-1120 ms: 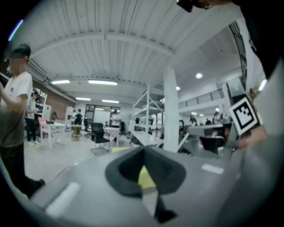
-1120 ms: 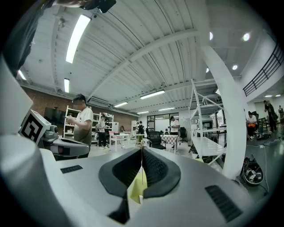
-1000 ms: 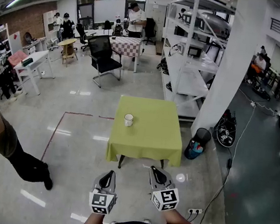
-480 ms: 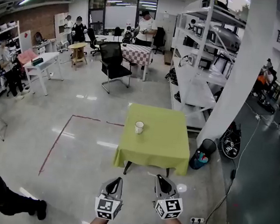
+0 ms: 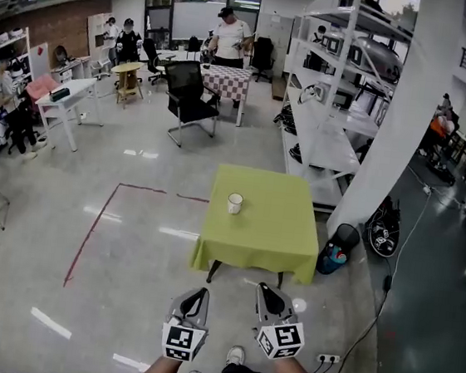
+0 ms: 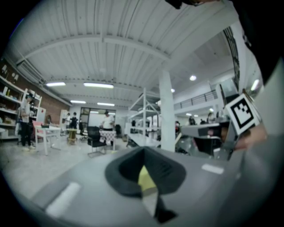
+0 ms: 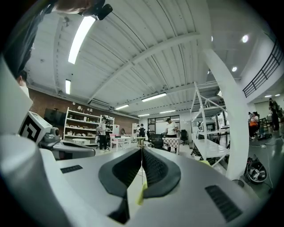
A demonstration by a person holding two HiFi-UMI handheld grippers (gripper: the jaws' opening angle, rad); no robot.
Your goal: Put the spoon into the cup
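A white cup (image 5: pixel 234 203) stands near the left edge of a small table under a yellow-green cloth (image 5: pixel 265 231), a few steps ahead of me. No spoon shows in any view. Both grippers are held low in front of me, well short of the table and pointing toward it. My left gripper (image 5: pixel 196 299) has its jaws together with nothing in them, and its own view shows the dark pads (image 6: pixel 128 170) meeting at the tip. My right gripper (image 5: pixel 263 293) is likewise shut and empty, its ribbed pads (image 7: pixel 153 170) pressed together.
A white pillar (image 5: pixel 391 116) and a metal shelving rack (image 5: pixel 324 117) stand right of the table, with a dark bin (image 5: pixel 340 240) at the pillar's foot. A black office chair (image 5: pixel 188 101), a chequered table (image 5: pixel 227 76) and people are farther back. Red tape (image 5: pixel 95 224) marks the floor at left.
Both grippers have edged forward toward the table, still shut. The person who walked at the left has passed out of the head view. The cup and table have not moved.
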